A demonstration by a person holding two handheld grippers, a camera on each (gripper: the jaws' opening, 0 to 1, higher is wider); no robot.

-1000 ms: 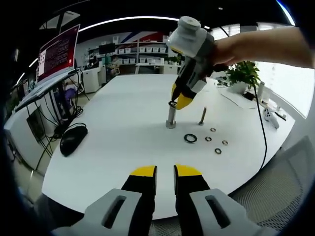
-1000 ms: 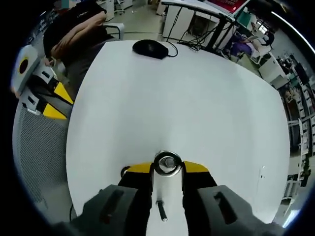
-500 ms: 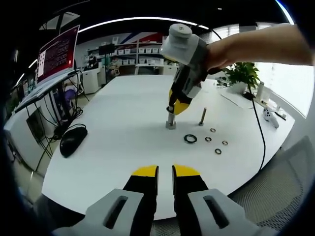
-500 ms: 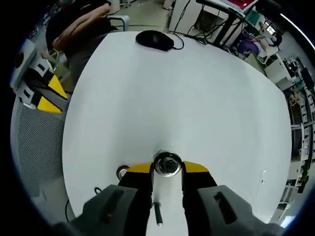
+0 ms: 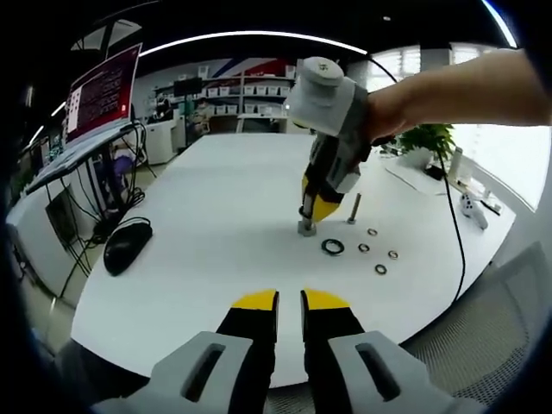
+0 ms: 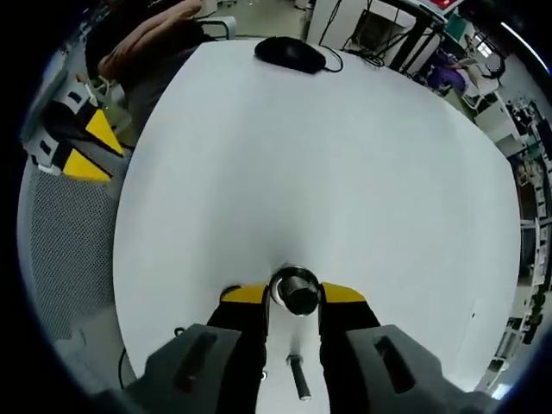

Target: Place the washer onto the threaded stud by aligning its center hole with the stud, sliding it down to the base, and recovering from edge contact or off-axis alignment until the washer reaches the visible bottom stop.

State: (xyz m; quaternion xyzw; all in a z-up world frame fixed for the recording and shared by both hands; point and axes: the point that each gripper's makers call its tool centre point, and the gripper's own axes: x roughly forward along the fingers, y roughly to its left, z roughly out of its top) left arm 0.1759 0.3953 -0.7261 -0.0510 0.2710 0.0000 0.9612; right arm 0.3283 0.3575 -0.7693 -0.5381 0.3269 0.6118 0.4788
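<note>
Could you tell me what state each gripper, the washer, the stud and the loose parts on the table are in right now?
Right gripper: shut on washer, low over the stud.
Washer: held, ringing the stud.
Stud: upright on the table.
Left gripper: nearly shut, empty.
Spare bolt: standing upright.
Black ring: flat on table.
Mouse: resting, untouched.

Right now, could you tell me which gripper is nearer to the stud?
Right. The right gripper is at the stud, its jaws on either side; the left gripper hangs back at the table edge.
</note>
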